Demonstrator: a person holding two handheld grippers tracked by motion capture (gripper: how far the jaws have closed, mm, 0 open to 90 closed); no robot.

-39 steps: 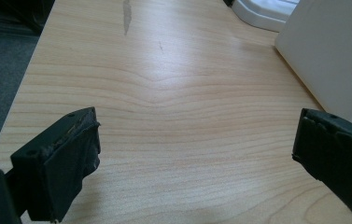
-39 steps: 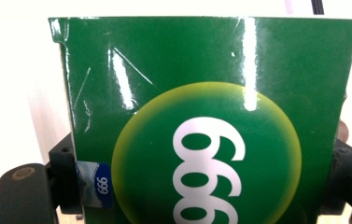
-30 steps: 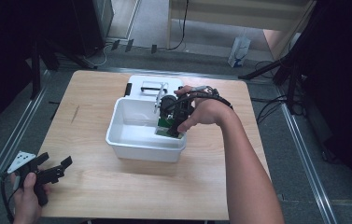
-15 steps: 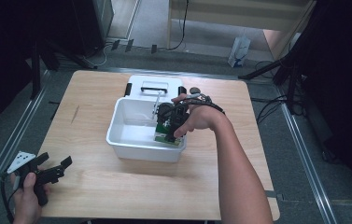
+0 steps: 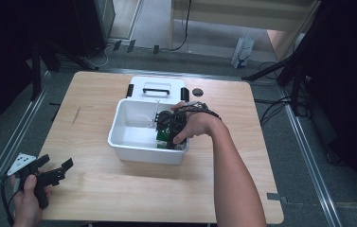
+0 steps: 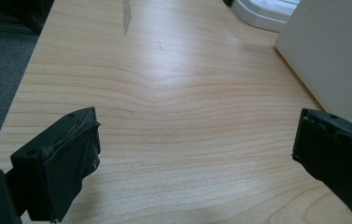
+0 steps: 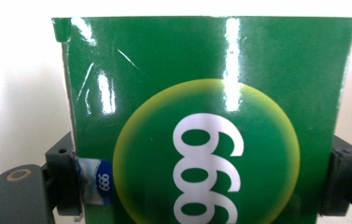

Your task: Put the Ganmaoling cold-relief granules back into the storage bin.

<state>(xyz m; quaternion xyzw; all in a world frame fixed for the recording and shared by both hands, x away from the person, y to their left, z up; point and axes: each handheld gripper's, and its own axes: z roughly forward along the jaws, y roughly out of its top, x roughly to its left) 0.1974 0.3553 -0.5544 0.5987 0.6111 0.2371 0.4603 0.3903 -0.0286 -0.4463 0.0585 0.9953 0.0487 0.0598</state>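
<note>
Lower than a second ago, the right hand (image 5: 196,124) and its right gripper (image 5: 170,135) have sunk deeper into the white bin (image 5: 129,149), carrying the green box (image 5: 163,140) down toward the bin's near right corner; the left gripper (image 5: 54,171) has stayed at the table's near left corner.

High view: the bin stands mid-table (image 5: 95,94), its lid (image 5: 156,88) lying just behind it. A small dark disc (image 5: 197,92) rests beside the lid. The left hand (image 5: 28,195) holds its gripper low over the wood, jaws parted.

Left gripper view: both black jaws stand wide apart with nothing between them, above bare wood; the bin's white wall (image 6: 332,51) is near the right jaw.

Right gripper view: the green box (image 7: 206,121), printed with a yellow circle and white numerals, is clamped by its two side edges between the jaws, against the bin's white interior.
</note>
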